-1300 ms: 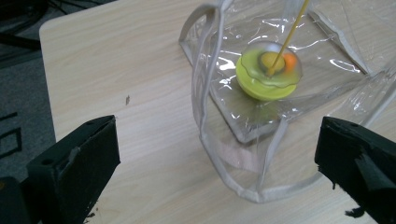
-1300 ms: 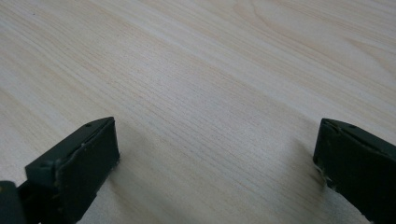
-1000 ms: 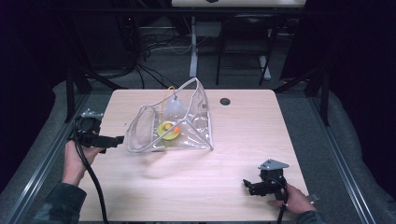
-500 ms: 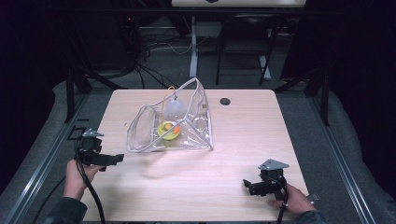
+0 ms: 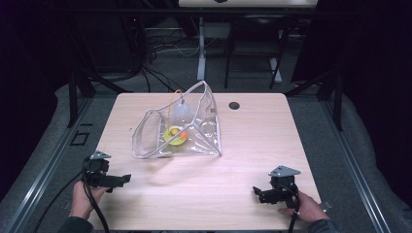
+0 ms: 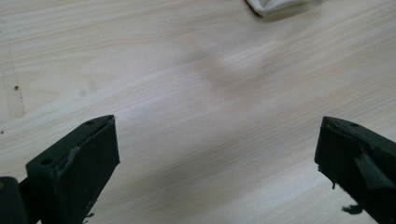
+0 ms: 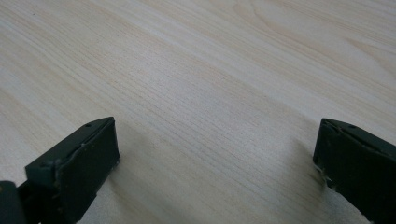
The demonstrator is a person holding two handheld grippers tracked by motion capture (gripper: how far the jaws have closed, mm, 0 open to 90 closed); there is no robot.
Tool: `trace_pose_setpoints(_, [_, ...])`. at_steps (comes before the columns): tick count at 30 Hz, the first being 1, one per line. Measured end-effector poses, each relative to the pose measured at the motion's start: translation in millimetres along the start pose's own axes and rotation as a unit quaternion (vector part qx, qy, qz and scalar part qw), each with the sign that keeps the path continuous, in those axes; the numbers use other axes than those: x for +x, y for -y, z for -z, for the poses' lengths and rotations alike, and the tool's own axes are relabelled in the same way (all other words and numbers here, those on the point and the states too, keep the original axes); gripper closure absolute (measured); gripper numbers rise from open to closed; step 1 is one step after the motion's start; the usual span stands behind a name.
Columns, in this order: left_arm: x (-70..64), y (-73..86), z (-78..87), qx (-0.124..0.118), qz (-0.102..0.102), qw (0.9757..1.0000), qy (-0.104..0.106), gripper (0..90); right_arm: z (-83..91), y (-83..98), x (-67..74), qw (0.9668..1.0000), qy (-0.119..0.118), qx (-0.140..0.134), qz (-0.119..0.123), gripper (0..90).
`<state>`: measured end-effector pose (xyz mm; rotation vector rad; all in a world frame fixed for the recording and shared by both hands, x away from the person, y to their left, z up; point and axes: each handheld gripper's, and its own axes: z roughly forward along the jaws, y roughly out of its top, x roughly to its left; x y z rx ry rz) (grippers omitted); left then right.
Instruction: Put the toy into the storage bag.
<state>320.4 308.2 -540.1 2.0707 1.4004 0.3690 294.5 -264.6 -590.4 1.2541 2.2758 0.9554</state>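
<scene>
A clear plastic zip bag (image 5: 177,128) stands open on the middle of the wooden table (image 5: 243,145). Inside it lie a pale bottle (image 5: 180,112) and a yellow round thing with an orange piece (image 5: 176,134). My left gripper (image 5: 121,179) rests low at the table's front left, open, with bare wood between its jaws; its own view shows a white corner of the bag (image 6: 275,5) at the top edge. My right gripper (image 5: 257,193) sits open at the front right, over bare wood, nothing between its fingers (image 7: 79,163).
A small black round grommet (image 5: 234,105) sits near the table's far edge. Chair legs, cables and a desk post stand on the floor beyond the table. Metal rails run along both sides.
My left gripper has drawn back from the table's left edge near the bag toward the front left corner. The right gripper has stayed put.
</scene>
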Motion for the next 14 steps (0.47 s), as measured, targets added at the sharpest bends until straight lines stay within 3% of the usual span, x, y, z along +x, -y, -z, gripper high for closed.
trace_pose_setpoints(1, [0.1, 5.2, -2.5, -0.001, -0.002, 1.0, -0.009, 0.0, 0.2, -0.1, -0.2, 1.0, 0.0, 0.002, 0.001, 0.0])
trace_pose_setpoints(7, [3.5, 16.6, -11.4, 0.018, 0.007, 0.9998, -0.002, 0.0, 0.2, -0.1, -0.2, 1.0, 0.0, 0.002, 0.001, 0.0])
trace_pose_setpoints(11, [2.6, 18.8, -15.4, 0.027, -0.001, 0.9996, -0.005, 0.0, 0.2, -0.2, -0.3, 1.0, 0.0, 0.002, 0.001, 0.0])
trace_pose_setpoints(14, [2.0, 18.4, -14.9, 0.02, -0.001, 0.9998, -0.01, 0.0, 0.2, -0.2, -0.3, 1.0, 0.0, 0.002, 0.001, 0.0])
